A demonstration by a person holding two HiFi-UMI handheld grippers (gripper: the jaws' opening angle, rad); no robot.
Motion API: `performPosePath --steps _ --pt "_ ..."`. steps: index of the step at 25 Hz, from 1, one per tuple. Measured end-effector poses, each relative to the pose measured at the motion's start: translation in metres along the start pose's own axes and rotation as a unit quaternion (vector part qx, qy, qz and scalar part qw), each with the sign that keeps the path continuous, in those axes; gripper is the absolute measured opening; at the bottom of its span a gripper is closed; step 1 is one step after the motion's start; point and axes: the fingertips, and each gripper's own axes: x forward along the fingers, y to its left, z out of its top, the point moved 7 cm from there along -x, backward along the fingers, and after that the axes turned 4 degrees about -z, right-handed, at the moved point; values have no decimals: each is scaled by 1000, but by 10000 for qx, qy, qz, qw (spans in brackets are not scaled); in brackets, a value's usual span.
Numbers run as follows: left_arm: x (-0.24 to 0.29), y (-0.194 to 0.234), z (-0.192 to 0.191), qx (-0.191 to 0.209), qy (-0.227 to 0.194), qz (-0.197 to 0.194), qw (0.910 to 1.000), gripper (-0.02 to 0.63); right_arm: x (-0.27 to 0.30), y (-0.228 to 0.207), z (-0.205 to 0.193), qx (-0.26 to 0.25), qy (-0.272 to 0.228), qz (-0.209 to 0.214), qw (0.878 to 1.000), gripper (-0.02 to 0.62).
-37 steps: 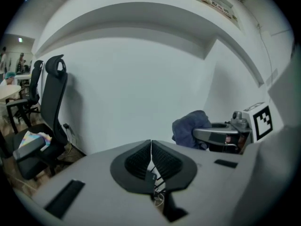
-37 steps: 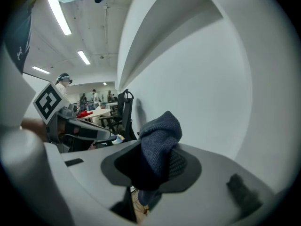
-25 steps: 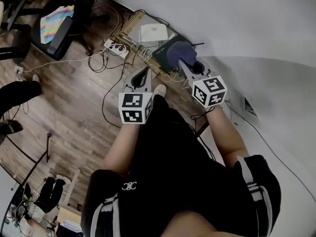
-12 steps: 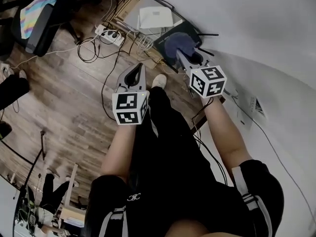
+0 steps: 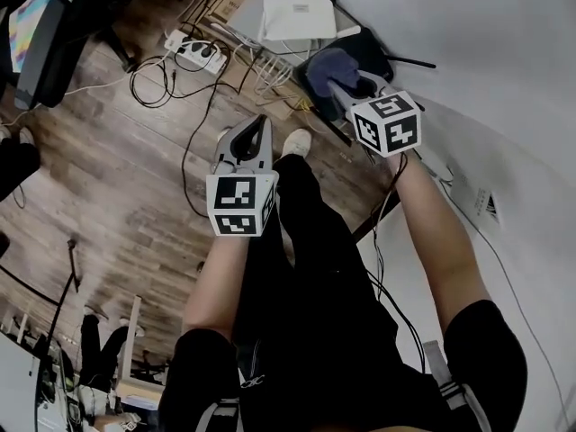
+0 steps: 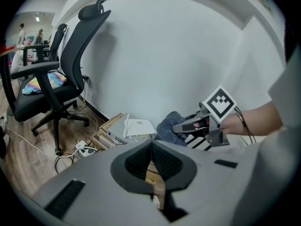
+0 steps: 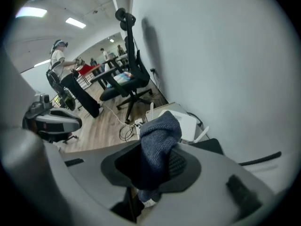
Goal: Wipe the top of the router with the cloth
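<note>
A black router [image 5: 371,61] with antennas lies on the floor by the wall, and a white router [image 5: 298,16] rests on a box to its left. My right gripper [image 5: 335,85] is shut on a dark blue cloth [image 5: 329,67], which hangs over the black router's left part. In the right gripper view the cloth [image 7: 157,142] bulges out between the jaws, with the white router [image 7: 182,120] beyond it. My left gripper [image 5: 259,122] hovers over the floor to the left, shut with nothing in it; from its view I see the right gripper [image 6: 186,125] holding the cloth [image 6: 167,125].
A power strip [image 5: 191,53] and tangled cables [image 5: 157,84] lie on the wood floor left of the routers. A black office chair [image 5: 45,34] stands at far left. The person's shoe [image 5: 293,142] is just in front of the black router. A white wall [image 5: 504,52] runs behind.
The head view has swung, so the routers now sit higher in the picture. The right gripper still holds the cloth over the black router. The left gripper stays shut over the floor.
</note>
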Motion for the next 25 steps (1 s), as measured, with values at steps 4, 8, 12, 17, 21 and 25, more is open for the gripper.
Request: performPosePath --steps 4,8,12,17,21,25 --pt "10 13 -18 -1 178 -32 9998 14 39 -5 -12 -347 670 125 9971 110" --pt "16 21 -29 -46 307 -39 9995 14 70 -5 -23 -693 1051 325 9915 110" --pt "18 27 -32 81 396 -53 9992 15 100 -7 -41 -1057 1438 354 9833 110" --pt "18 26 -30 251 466 -148 9985 14 115 -16 -69 -1134 1960 334 9734 110" --pt "20 27 -32 263 487 -188 9983 14 113 -12 -68 -1220 2320 439 9640 110" --pt "24 24 -37 251 511 -234 9981 15 108 -6 -76 -1594 3011 590 9383 110"
